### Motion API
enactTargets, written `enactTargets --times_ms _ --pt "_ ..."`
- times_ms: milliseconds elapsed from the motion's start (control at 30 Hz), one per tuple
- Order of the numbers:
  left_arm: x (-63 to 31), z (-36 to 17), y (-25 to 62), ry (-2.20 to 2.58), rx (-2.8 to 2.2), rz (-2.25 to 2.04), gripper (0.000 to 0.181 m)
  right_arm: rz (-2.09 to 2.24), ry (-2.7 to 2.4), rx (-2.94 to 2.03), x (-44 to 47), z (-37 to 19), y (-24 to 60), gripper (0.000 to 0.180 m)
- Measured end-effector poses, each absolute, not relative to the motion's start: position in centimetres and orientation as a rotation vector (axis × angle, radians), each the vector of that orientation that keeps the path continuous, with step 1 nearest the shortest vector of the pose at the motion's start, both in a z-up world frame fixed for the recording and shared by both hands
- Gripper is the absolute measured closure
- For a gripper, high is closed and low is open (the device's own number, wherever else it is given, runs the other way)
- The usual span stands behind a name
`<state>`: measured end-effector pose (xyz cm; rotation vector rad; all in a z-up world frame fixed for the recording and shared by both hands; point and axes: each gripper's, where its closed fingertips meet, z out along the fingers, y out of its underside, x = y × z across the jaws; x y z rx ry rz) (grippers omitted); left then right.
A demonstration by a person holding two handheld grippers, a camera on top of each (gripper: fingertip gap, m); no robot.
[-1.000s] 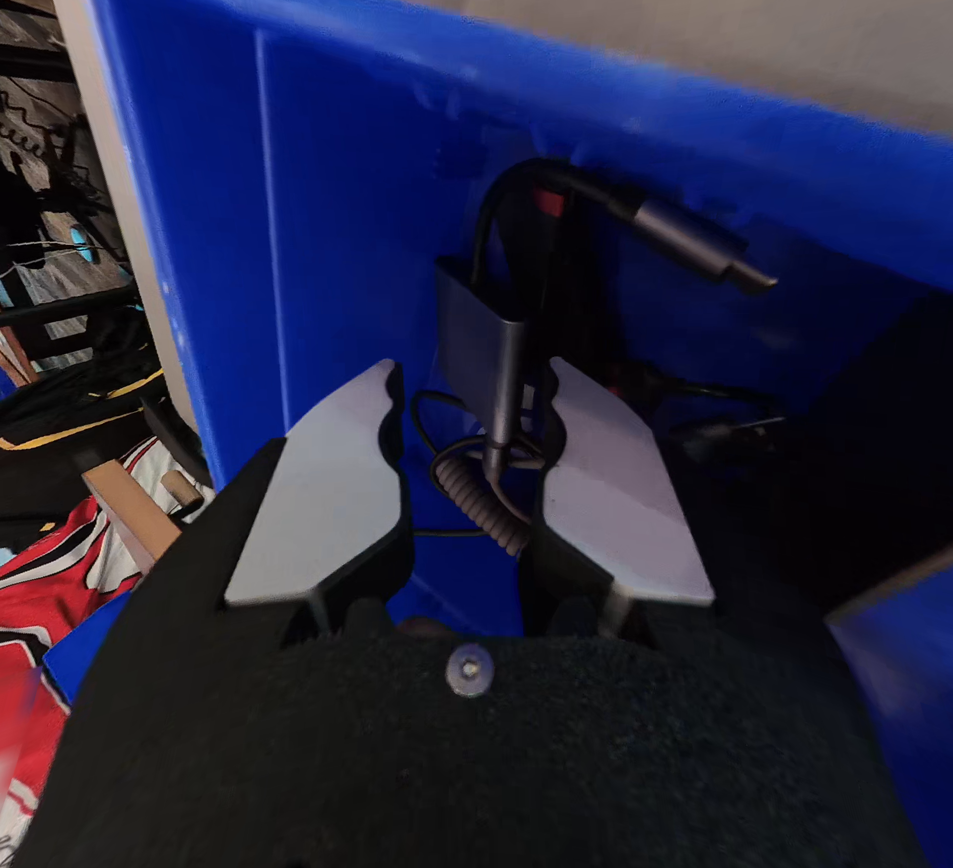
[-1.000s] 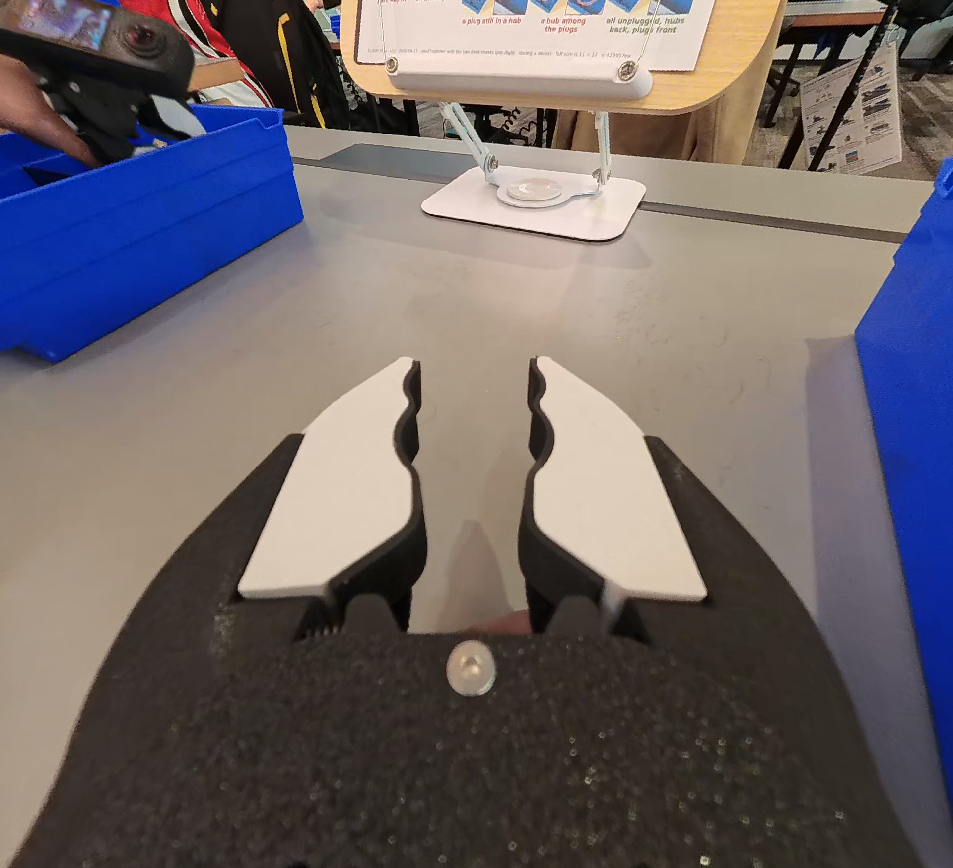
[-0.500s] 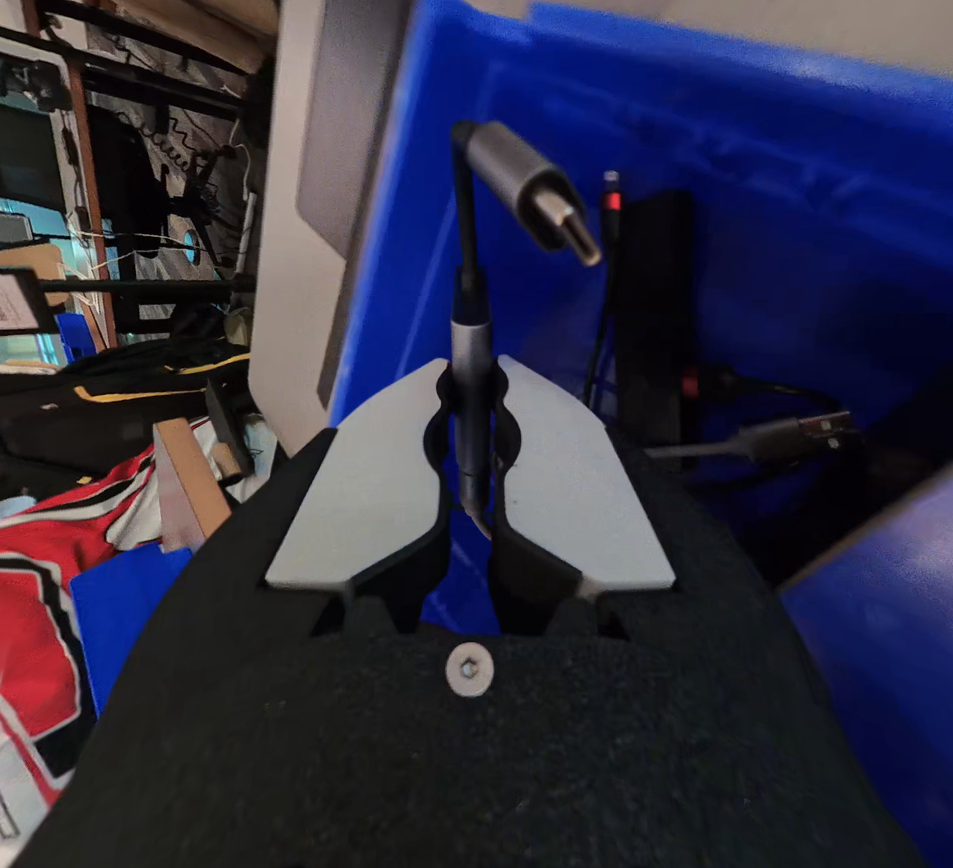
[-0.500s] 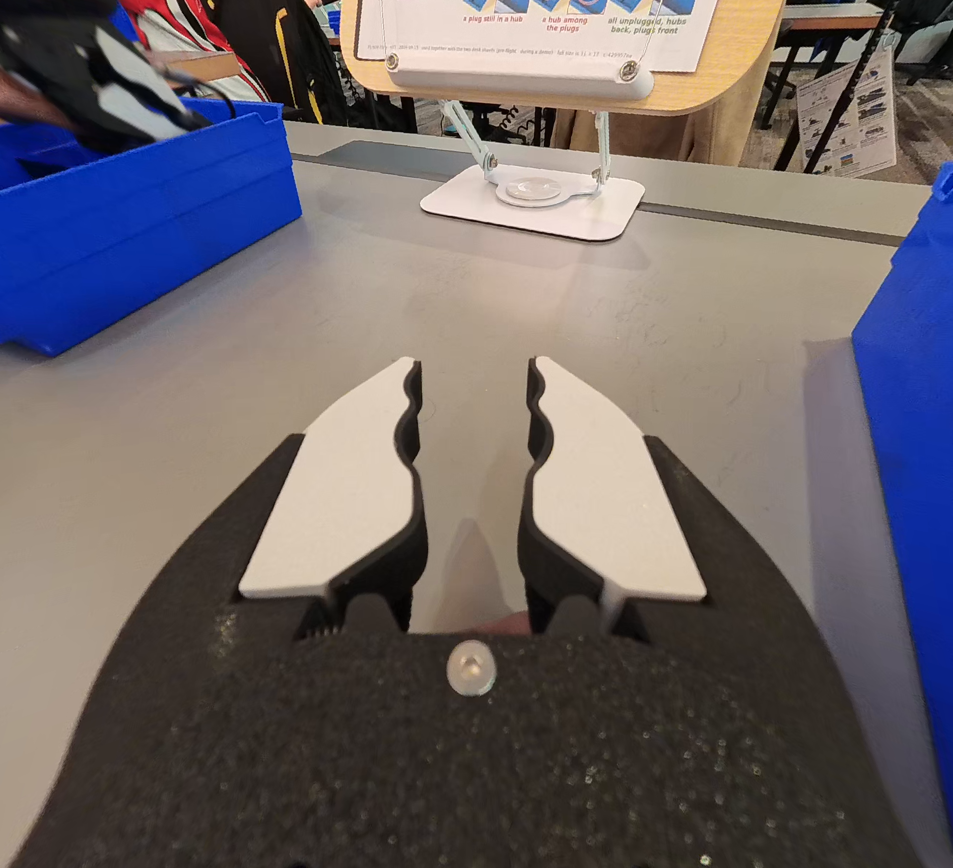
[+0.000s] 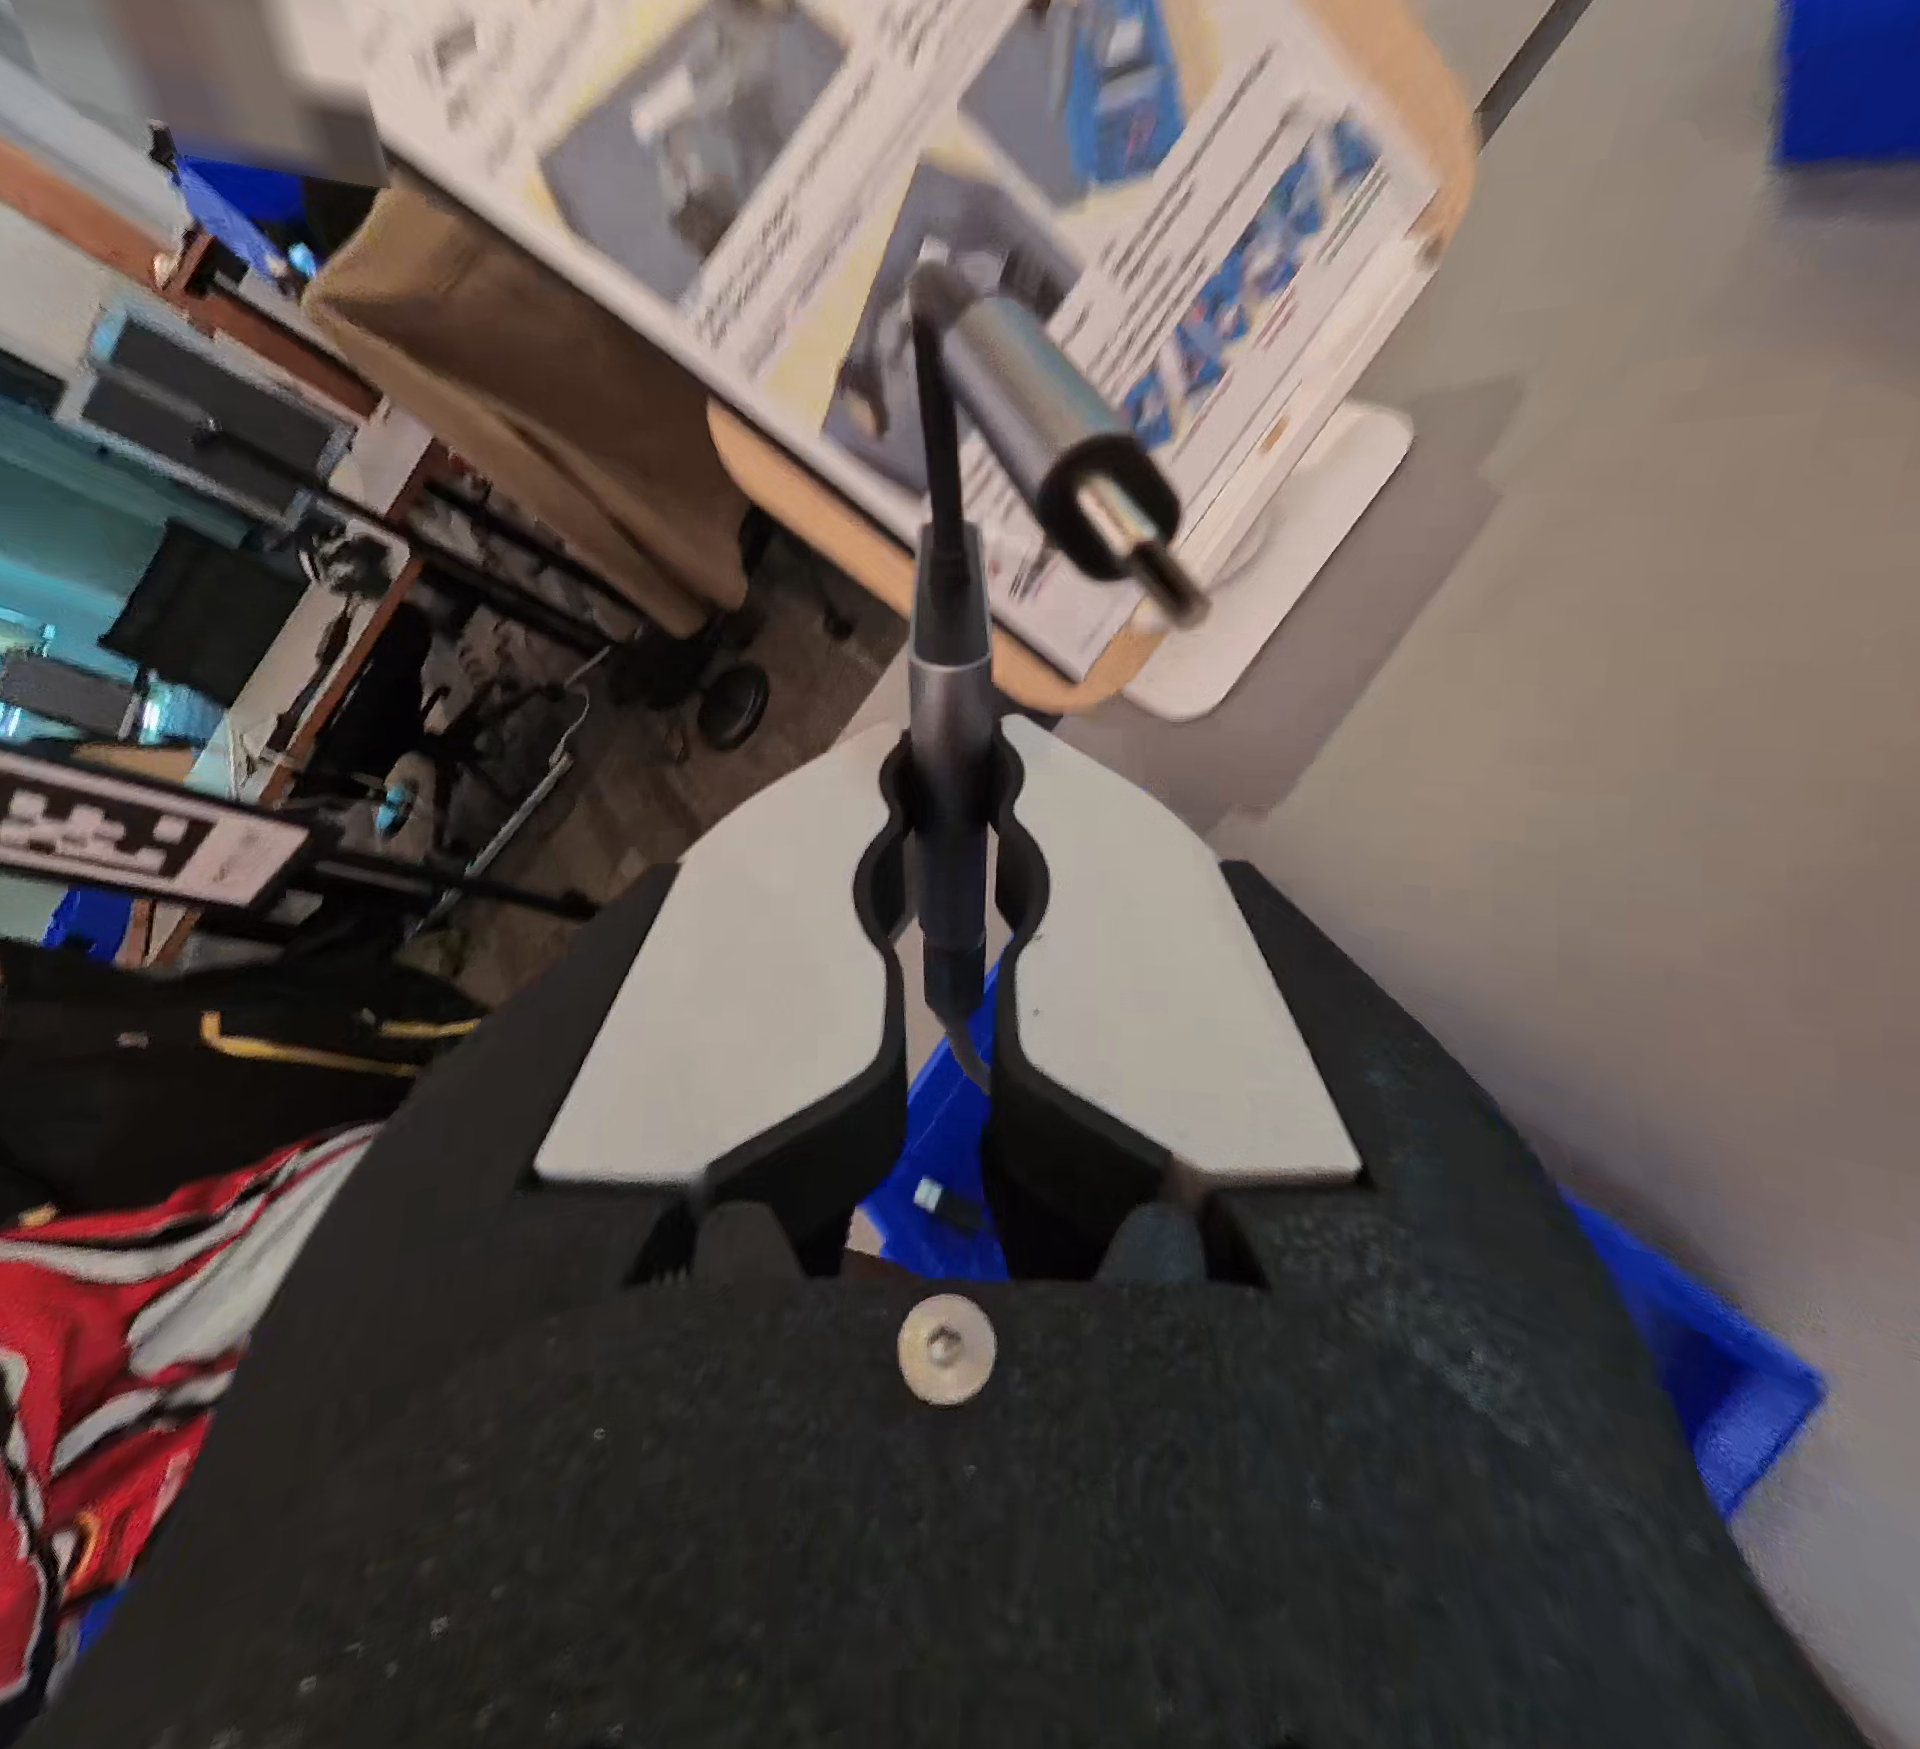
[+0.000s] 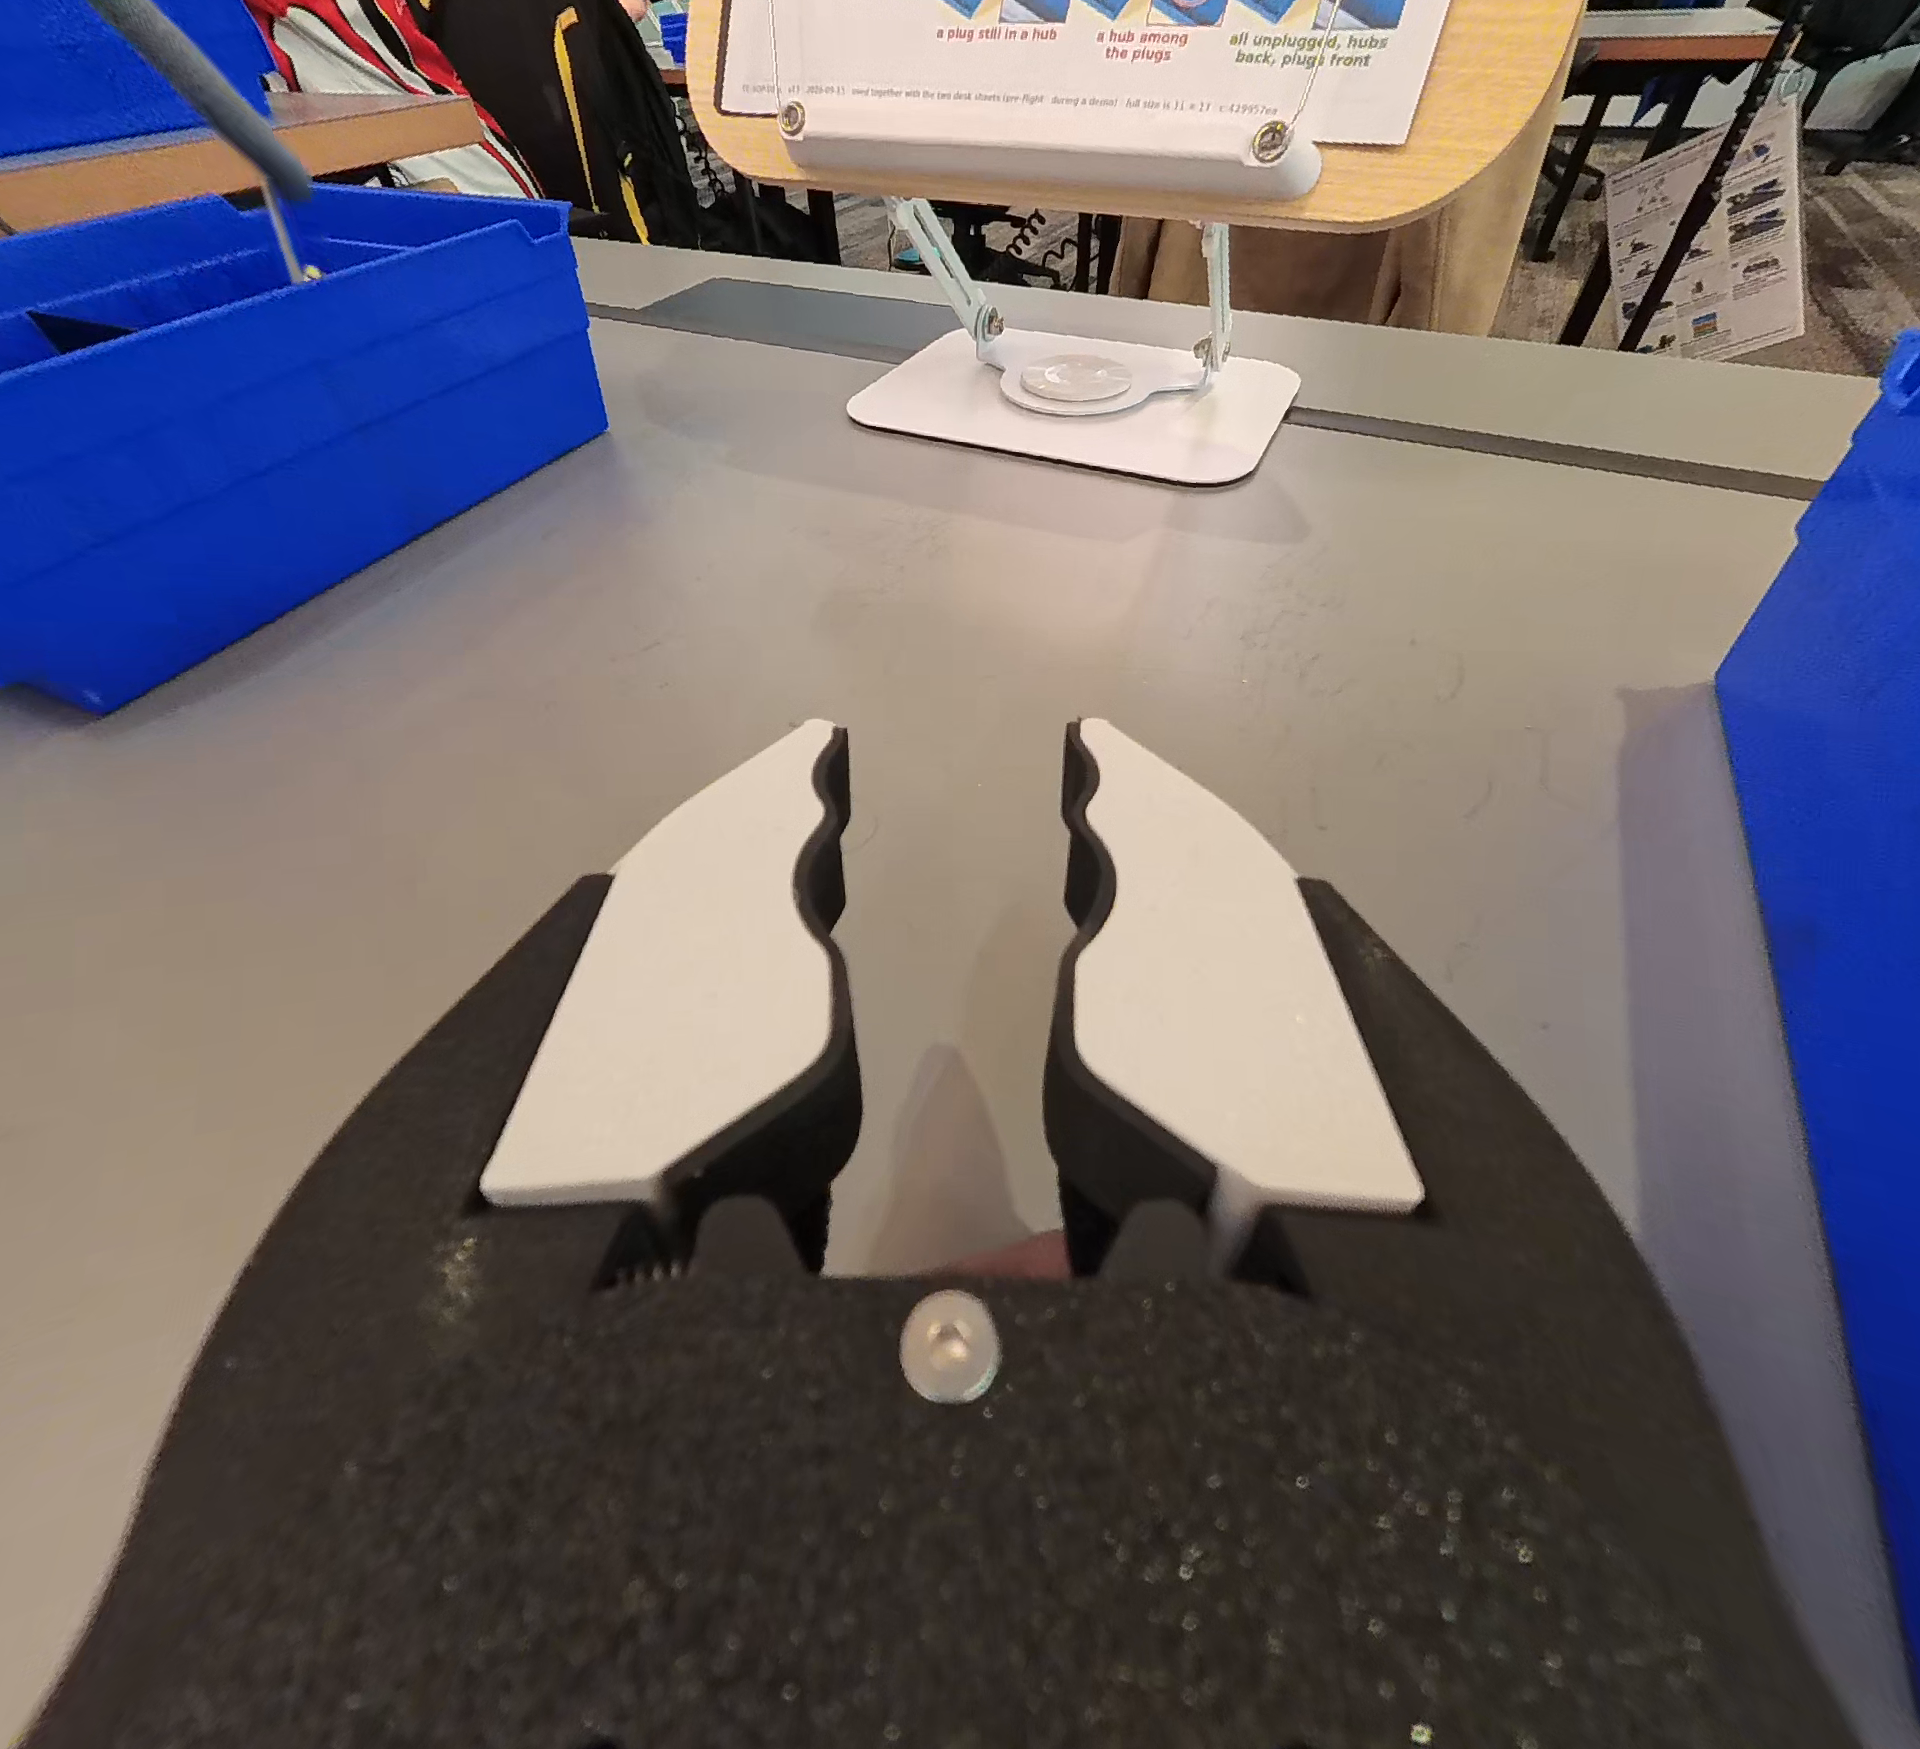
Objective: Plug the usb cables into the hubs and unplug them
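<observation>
Left tool (image 5: 951, 764) — pinching the grey hub (image 5: 948, 764), lifted above the blue bin (image 6: 291, 411); you are keeping it upright. Right tool (image 6: 956, 754) — spread, hovering over the worktop (image 6: 1039, 608).

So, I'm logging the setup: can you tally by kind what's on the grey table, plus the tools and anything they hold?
Blue bins: 2
Stand with sheet: 1
Tools: 2, left tool and right tool
Hub with cable: 1, gripped in the left tool
Total: 6
</observation>
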<state>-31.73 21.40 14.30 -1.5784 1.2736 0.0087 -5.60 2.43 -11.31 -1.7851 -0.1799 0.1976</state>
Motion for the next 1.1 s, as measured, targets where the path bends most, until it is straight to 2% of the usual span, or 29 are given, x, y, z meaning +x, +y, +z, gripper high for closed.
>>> enactTargets --times_ms 400,567,733,1100 --pt "-17.5 30.5 9.6 1.378 -1.233 -0.078 0.169 0.213 -0.175 -1.754 -5.5 -10.9 2.2 0.141" --pt "-13.4 32.9 6.6 1.374 -1.202 -0.192 0.169 0.231 -0.163 -1.742 -5.3 -10.7 2.1 0.141" --pt "-10.7 30.0 6.1 1.305 -1.273 -0.386 0.169 0.268 -0.121 -1.721 -4.8 -10.4 2.0 0.141" --pt "-10.9 10.1 9.8 0.957 -1.624 -0.876 0.169 0.275 -0.134 -1.681 -4.9 -9.9 1.7 0.141"
